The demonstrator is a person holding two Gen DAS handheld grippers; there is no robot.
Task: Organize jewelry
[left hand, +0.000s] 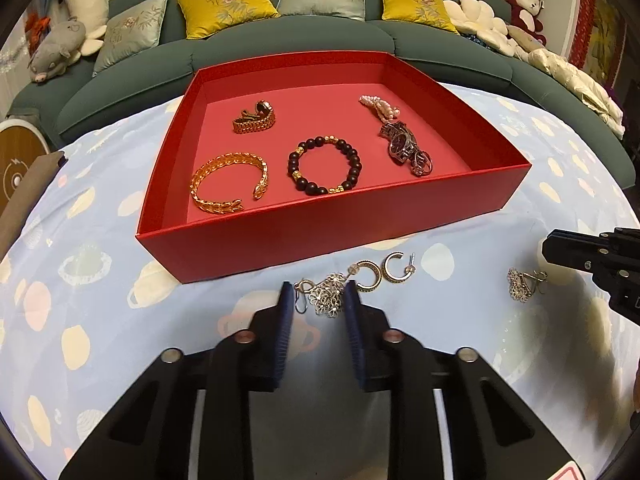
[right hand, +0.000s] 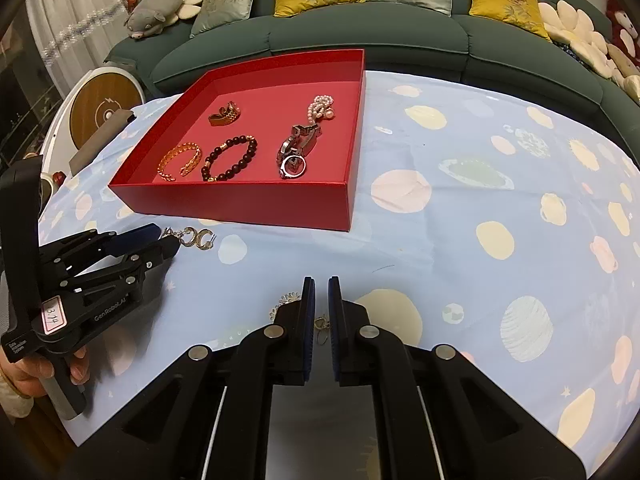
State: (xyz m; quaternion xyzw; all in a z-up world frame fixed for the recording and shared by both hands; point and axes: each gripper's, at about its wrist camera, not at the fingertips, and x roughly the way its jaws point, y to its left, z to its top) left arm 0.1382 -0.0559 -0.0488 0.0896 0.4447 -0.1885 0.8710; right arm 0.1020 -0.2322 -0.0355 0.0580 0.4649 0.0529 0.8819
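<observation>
My left gripper [left hand: 319, 290] has its blue pads against both sides of a silver flower earring [left hand: 328, 300] that rests on the cloth in front of the red box [left hand: 332, 236]. Two hoop earrings [left hand: 384, 270] lie just right of it. My right gripper [right hand: 321, 282] is shut to a narrow slit. A second silver flower earring [left hand: 520, 284] lies on the cloth under its fingers, and its hook [right hand: 322, 328] shows through the slit. Inside the box lie a gold cuff [left hand: 230, 184], a dark bead bracelet [left hand: 325, 166], a watch [left hand: 402, 142] and pearls [left hand: 378, 106].
A planet-print blue cloth [right hand: 460, 200] covers the table, with much bare cloth right of the box. A green sofa [left hand: 304, 40] with cushions and plush toys runs along the far edge. A brown block [right hand: 100, 136] sits at the left edge. A hand [right hand: 36, 368] holds the left gripper's handle.
</observation>
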